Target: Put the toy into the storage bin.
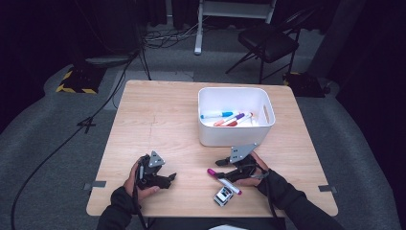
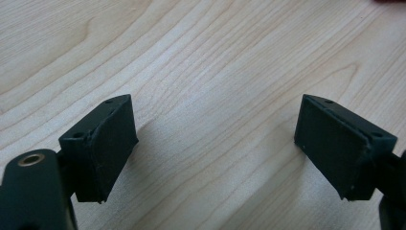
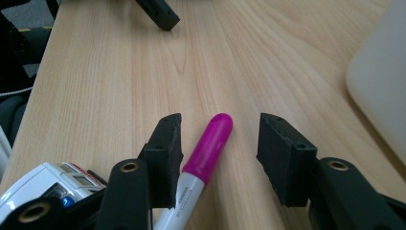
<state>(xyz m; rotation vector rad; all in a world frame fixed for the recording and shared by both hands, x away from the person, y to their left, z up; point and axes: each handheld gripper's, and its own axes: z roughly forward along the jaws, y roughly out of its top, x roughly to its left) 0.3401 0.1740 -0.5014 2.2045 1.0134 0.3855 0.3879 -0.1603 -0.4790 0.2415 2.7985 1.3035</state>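
Observation:
A white marker with a magenta cap [image 1: 222, 181] lies on the wooden table [image 1: 158, 120] near its front edge. My right gripper [image 1: 215, 167] is down at the table with its jaws on either side of the cap. In the right gripper view the marker [image 3: 208, 148] lies close beside the left pad [image 3: 167, 158], with a clear gap to the right pad, so the right gripper [image 3: 220, 124] is open. My left gripper [image 1: 170, 179] rests low at the front left. Its jaws stand apart over bare wood, so the left gripper [image 2: 215, 139] is open and holds nothing.
A white bin [image 1: 237, 91] with several markers [image 1: 227, 117] inside stands just behind the right hand; its wall [image 3: 383, 81] is close on the right. A small white toy vehicle [image 1: 222, 196] sits by the marker's tail. A folding chair and cables are on the floor beyond the table.

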